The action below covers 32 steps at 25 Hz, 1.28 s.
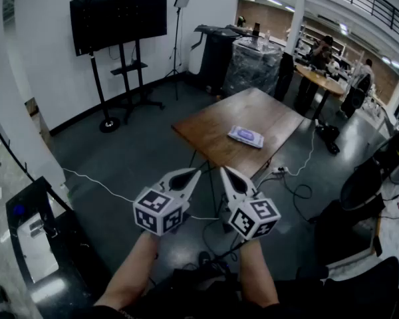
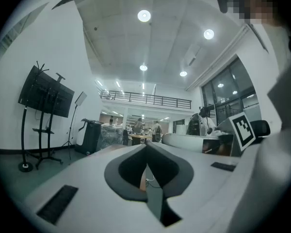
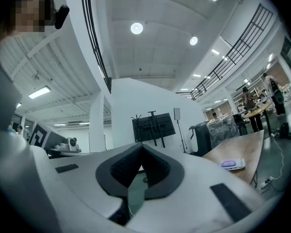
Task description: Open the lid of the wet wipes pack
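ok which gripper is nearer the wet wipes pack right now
Right. The right gripper hangs short of the table, below the wet wipes pack in the head view. The left gripper is beside it, further left. Neither touches the pack.

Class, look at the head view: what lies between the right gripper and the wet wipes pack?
Only bare wooden table: nothing stands between the right gripper and the wet wipes pack in the head view.

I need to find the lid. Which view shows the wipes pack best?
The head view: the wipes pack lies on the table, seen from above. The right gripper view shows the pack small, edge-on; the left gripper view doesn't.
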### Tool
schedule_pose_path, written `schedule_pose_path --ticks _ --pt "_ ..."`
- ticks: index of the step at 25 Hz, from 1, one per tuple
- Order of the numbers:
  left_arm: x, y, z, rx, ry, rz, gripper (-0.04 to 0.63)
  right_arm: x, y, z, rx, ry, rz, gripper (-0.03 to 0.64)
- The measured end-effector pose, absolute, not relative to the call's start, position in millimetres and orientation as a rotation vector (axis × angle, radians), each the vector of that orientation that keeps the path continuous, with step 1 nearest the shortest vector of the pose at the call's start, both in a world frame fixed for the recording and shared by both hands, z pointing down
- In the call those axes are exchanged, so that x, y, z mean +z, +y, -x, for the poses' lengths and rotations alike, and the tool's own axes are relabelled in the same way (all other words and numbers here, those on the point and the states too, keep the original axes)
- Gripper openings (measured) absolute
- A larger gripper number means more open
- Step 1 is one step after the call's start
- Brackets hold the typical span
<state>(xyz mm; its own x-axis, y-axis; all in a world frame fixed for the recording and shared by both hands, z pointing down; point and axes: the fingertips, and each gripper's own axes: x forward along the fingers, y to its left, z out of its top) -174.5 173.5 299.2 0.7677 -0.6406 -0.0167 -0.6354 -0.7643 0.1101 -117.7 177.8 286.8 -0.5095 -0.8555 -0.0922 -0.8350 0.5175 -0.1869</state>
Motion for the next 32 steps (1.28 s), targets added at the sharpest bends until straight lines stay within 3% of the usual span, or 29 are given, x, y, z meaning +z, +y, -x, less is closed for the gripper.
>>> schedule_pose_path --ticks 19,32 --pt "317 154 156 0.003 -0.939 -2.880 -0.008 303 159 96 -0.163 2.533 1.577 0.009" --pt "347 32 56 0.169 -0.919 -2.884 -0.008 331 42 -6 -0.179 2.534 1.517 0.009"
